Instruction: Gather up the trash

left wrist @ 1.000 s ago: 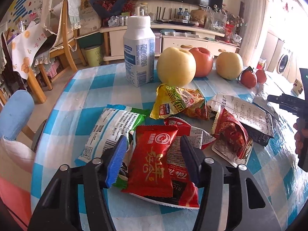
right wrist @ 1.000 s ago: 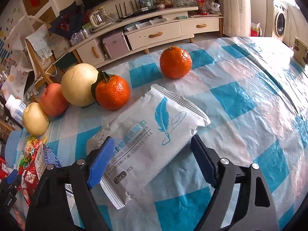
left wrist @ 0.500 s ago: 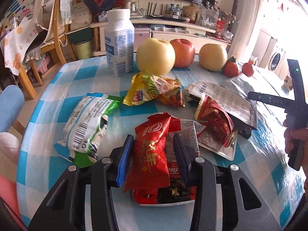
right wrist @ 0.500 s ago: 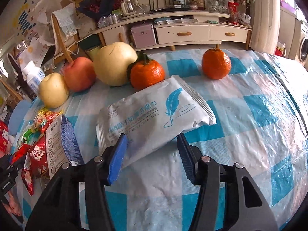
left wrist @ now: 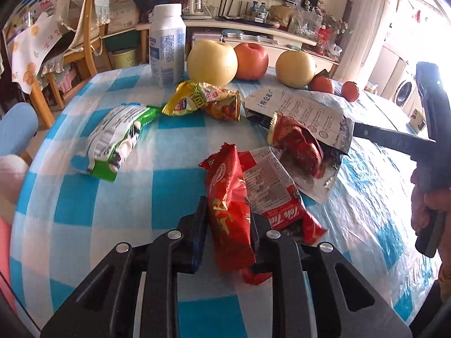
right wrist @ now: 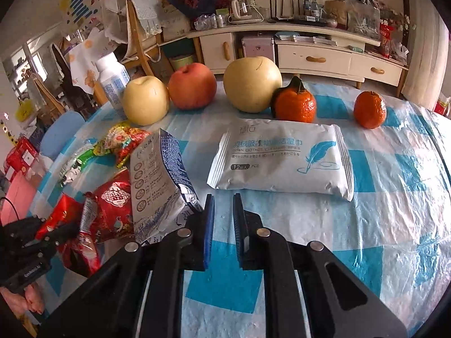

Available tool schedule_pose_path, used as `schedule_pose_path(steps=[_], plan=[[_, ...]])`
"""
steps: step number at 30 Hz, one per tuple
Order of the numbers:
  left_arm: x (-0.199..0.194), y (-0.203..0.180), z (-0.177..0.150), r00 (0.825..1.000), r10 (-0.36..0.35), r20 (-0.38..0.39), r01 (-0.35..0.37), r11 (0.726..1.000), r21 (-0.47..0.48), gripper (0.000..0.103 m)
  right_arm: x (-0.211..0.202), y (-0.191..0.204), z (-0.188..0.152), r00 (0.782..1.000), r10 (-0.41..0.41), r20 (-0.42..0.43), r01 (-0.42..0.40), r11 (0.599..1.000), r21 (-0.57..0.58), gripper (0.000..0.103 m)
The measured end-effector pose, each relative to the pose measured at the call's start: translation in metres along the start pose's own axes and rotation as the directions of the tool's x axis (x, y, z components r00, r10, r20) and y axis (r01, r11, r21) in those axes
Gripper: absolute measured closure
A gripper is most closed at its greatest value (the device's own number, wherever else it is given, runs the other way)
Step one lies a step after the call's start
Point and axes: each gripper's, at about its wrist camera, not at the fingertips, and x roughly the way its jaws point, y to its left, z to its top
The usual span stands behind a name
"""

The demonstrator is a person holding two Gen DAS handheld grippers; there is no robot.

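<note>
Taking the tall white plastic bottle with blue label print at the far edge of the blue-and-white checked tablecloth as landmark, a white-and-green crinkled snack bag is lying nearer the camera and slightly left of it, its barcode showing. Just right of the bottle's foot a yellow-and-red crumpled wrapper is resting, and behind that a pale yellow pear and a red apple are standing.

The left gripper is clenching a glossy red foil snack wrapper with gold characters, well toward the camera from the bottle. The wrapper's long axis is running along the fingers, away from the camera toward the fruit. Beneath it another red-and-white packet is reading "Tak Ta…".

Farther right of the bottle, a white torn-open bag with round printed icons is standing just left of the right gripper, whose jaws are squeezed nearly together on nothing. A white flat pack of wipes with a blue feather logo is lying just ahead of and slightly right of that gripper, its long axis crosswise to the fingers, printed "DOWN CLOTHES CLEANING WIPES" and "12 PCS". The right hand appears nearer both.
</note>
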Motion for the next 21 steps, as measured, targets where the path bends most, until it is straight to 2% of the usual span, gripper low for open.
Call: schedule_pose_path(steps=[1,2,3,4,9,13,15,21], plan=[[-0.002,0.000,-0.003,1.000,-0.003,-0.004,0.003,1.000,-0.007,0.080,-0.003,0.000,0.002,1.000,0.020,0.003,-0.020,1.000,0.010,0.083],[-0.004,0.001,-0.006,1.000,-0.005,-0.008,0.005,1.000,-0.015,0.081,-0.007,-0.001,0.003,0.999,0.030,0.013,-0.031,0.999,0.017,0.064],[-0.005,0.003,-0.008,1.000,-0.008,-0.010,0.008,1.000,-0.022,0.081,-0.013,-0.001,0.004,0.999,0.024,0.030,-0.025,0.999,0.024,0.038],[-0.007,0.004,-0.010,1.000,-0.012,-0.010,0.011,0.999,-0.032,0.081,-0.019,0.000,0.004,0.998,0.019,0.054,-0.020,0.999,0.028,0.032],[-0.021,0.012,-0.019,1.000,-0.022,0.000,0.022,0.996,-0.090,0.081,-0.030,0.017,0.006,0.993,0.082,0.086,-0.079,0.996,-0.033,0.031],[-0.031,0.020,-0.023,1.000,-0.021,0.014,0.023,0.992,-0.126,0.081,-0.025,0.036,0.005,0.992,0.107,0.066,-0.101,0.991,-0.087,0.030],[-0.036,0.026,-0.025,0.999,-0.025,0.021,0.028,0.988,-0.149,0.081,-0.021,0.043,0.003,0.992,0.116,0.051,-0.111,0.989,-0.098,0.023],[-0.037,0.031,-0.025,0.999,-0.041,0.034,0.046,0.986,-0.161,0.081,-0.009,0.059,-0.005,0.992,0.126,0.023,-0.123,0.986,-0.112,0.018]])
